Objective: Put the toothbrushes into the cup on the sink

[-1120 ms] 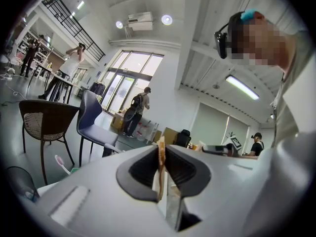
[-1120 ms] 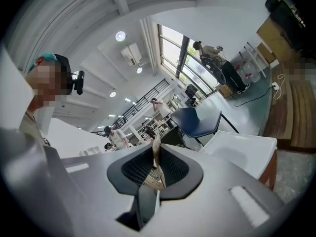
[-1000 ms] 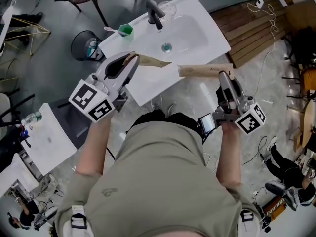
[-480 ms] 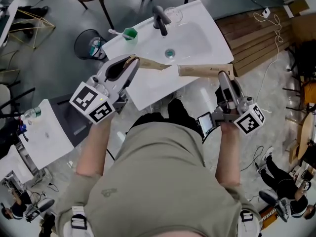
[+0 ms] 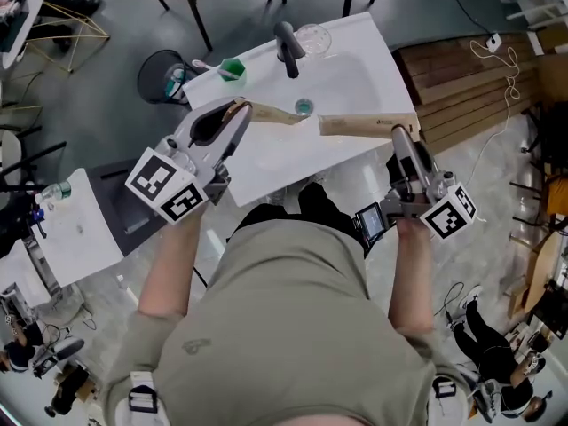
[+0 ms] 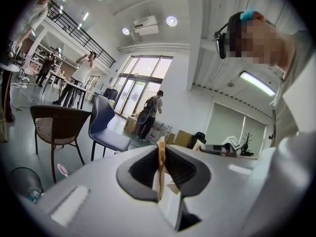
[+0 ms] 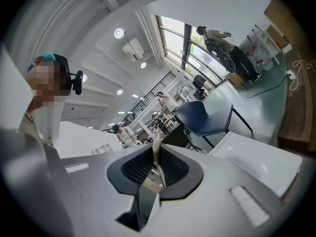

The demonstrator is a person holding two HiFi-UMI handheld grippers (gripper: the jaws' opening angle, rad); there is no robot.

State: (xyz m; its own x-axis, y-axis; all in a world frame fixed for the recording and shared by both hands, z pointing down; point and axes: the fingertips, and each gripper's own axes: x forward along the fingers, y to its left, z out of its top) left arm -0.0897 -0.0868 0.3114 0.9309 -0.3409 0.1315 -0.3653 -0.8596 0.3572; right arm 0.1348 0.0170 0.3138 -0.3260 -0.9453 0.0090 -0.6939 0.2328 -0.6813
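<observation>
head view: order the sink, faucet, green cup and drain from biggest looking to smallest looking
1. sink, by far the largest.
2. faucet.
3. green cup and drain look nearly alike. The cup seems slightly bigger, but not by enough to rank them firmly.

Both bare forearms reach up the frame from the torso at the bottom of the head view. The left forearm (image 5: 169, 256) angles toward the upper left. Its left gripper (image 5: 238, 110) points up and to the right, with the marker cube (image 5: 167, 185) at its rear. The right forearm (image 5: 413, 278) runs almost straight up, right of centre. The right gripper (image 5: 398, 132) points up and slightly left, its marker cube (image 5: 449, 212) at lower right. Both pairs of jaws are closed: the left on a thin tan pack (image 5: 271, 114), the right on a longer tan pack (image 5: 366, 126).
</observation>
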